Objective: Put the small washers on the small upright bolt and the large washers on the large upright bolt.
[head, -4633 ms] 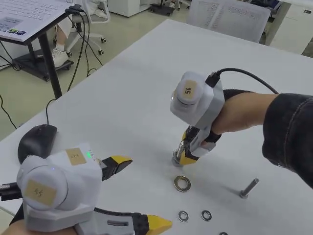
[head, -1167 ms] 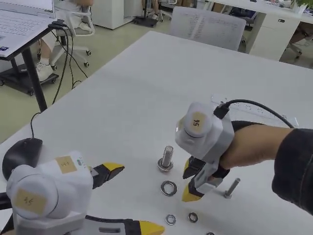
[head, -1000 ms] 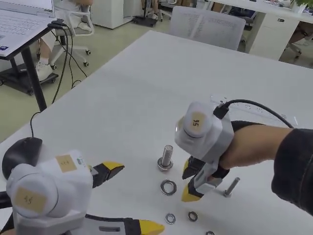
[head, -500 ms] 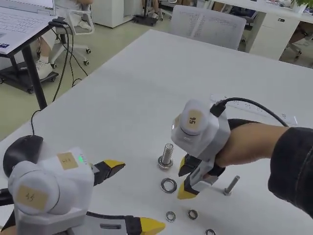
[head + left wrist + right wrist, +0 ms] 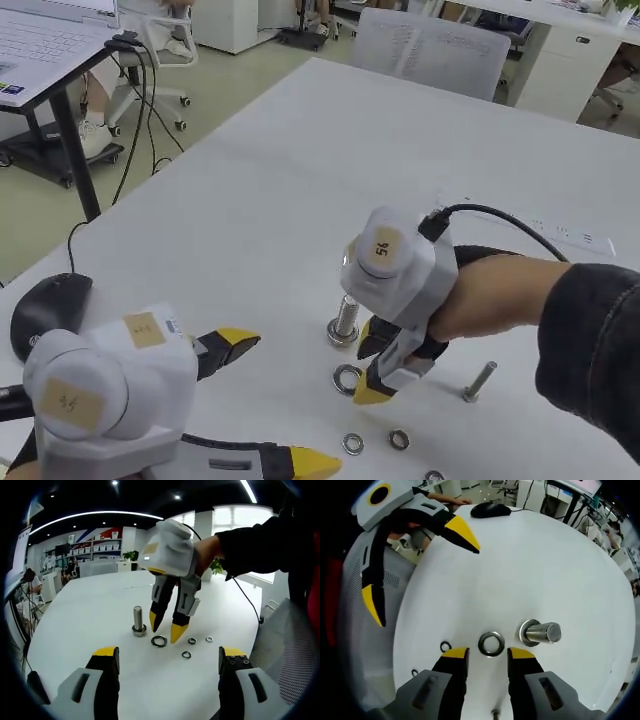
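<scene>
The large bolt [image 5: 346, 318] stands upright on the white table with one large washer around its foot [image 5: 526, 632]. A second large washer [image 5: 347, 378] [image 5: 491, 643] [image 5: 159, 641] lies flat just in front of it. My right gripper [image 5: 368, 375] [image 5: 488, 653] is open, its yellow tips [image 5: 175, 632] hanging over that washer, one on each side. The small bolt [image 5: 480, 380] lies on its side to the right. Small washers [image 5: 352, 443] [image 5: 399, 438] [image 5: 186, 655] lie loose near the front. My left gripper [image 5: 275, 400] [image 5: 169, 652] is open and holds nothing, at the near left.
A black mouse [image 5: 45, 310] [image 5: 490, 510] rests at the table's left edge. A white power strip [image 5: 560, 232] lies behind the right arm. A chair [image 5: 440, 50] stands at the far edge, and a desk with a laptop [image 5: 40, 30] beyond the left side.
My right gripper has drifted left and lower, from beside the small bolt to over the loose large washer. The left gripper has held still.
</scene>
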